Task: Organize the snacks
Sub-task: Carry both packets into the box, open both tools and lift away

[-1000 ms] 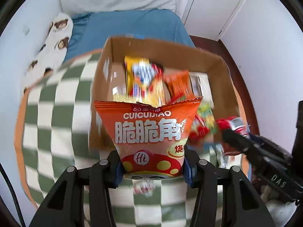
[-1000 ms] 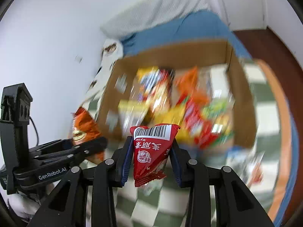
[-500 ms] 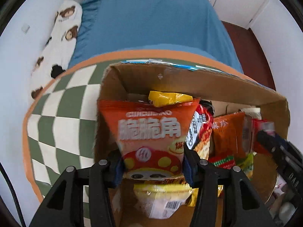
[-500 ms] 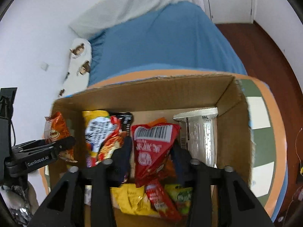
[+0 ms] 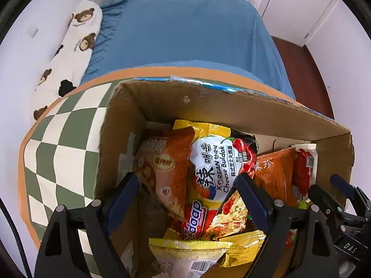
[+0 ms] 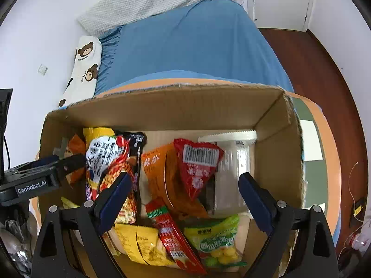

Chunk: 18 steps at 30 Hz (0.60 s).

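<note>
Left wrist: left gripper [image 5: 189, 199] spread wide, empty, over orange chip bag [image 5: 165, 169] leaning in cardboard box [image 5: 231, 111]

Right wrist: right gripper [image 6: 183, 197] wide, empty; red packet [image 6: 198, 166] propped loosely, may topple if nudged

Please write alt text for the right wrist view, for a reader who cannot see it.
The open right gripper hangs above a cardboard box of snack packets, a red packet lying loose between its fingers. A blue bed is behind.

A blue bed [image 6: 192, 44] fills twelve o'clock, with a bear pillow [image 6: 84, 69] at ten. White walls [image 6: 34, 23] stand around. Brown floor [image 6: 324, 74] lies at two.
</note>
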Each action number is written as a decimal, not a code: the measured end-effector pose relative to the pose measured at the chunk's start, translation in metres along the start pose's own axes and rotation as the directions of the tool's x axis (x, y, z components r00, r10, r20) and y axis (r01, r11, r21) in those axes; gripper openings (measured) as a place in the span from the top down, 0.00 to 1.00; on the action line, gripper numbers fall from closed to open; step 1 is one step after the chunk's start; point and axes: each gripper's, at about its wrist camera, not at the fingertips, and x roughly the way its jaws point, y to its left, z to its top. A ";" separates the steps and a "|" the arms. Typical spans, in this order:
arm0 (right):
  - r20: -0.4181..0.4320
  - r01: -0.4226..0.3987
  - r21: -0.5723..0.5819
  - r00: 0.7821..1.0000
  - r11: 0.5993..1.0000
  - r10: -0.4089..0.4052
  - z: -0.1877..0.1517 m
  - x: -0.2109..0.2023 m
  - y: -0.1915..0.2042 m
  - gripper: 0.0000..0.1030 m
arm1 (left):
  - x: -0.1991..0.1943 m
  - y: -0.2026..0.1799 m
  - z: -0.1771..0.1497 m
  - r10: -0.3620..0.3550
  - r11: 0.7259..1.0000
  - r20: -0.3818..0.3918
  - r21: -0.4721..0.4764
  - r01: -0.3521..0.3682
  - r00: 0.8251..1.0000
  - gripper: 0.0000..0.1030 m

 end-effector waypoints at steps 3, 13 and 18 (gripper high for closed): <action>0.006 0.010 -0.003 1.000 1.000 -0.010 -0.014 -0.007 -0.002 0.07 | -0.011 -0.002 -0.019 0.004 1.000 0.048 -0.006 -0.003 0.999 0.15; 0.076 0.072 -0.035 0.995 0.997 -0.070 -0.073 -0.044 -0.008 0.07 | -0.058 -0.022 -0.084 0.002 0.999 0.198 0.044 -0.011 0.980 0.15; 0.154 0.091 -0.045 0.985 0.995 -0.083 -0.099 -0.079 -0.007 0.07 | -0.085 -0.029 -0.115 0.003 0.997 0.267 0.072 -0.023 0.964 0.15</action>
